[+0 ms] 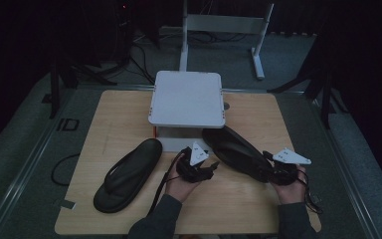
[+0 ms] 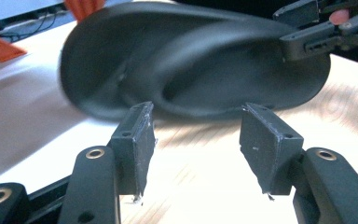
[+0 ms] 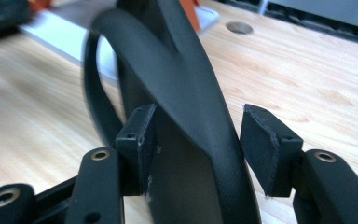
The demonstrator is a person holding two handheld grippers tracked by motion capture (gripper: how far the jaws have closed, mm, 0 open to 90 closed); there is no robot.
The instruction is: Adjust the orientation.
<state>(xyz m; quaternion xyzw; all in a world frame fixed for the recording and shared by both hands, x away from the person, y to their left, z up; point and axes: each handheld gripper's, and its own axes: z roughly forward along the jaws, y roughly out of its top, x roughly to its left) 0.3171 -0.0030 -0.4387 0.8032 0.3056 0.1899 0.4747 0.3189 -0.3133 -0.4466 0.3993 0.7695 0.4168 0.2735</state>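
Two black flip-flop sandals lie on the wooden table point(image 1: 258, 109). The left sandal point(image 1: 129, 172) rests alone at the left, strap side up. The right sandal point(image 1: 234, 147) lies angled, its toe under the white stand point(image 1: 186, 97). My right gripper point(image 1: 270, 169) is at its heel end. In the right gripper view the sandal's strap point(image 3: 177, 70) runs between the open jaws point(image 3: 196, 116), with a gap at the right pad point(image 3: 265, 144). My left gripper point(image 1: 211, 167) is open and holds nothing; its jaws point(image 2: 196, 116) face the side of that sandal point(image 2: 191, 60).
The white stand has a flat top and orange legs point(image 2: 81, 7), and it sits at the table's middle back. A round hole point(image 3: 238, 28) is in the tabletop behind the stand. Cables trail from both grippers over the front edge. Bare wood lies between the sandals.
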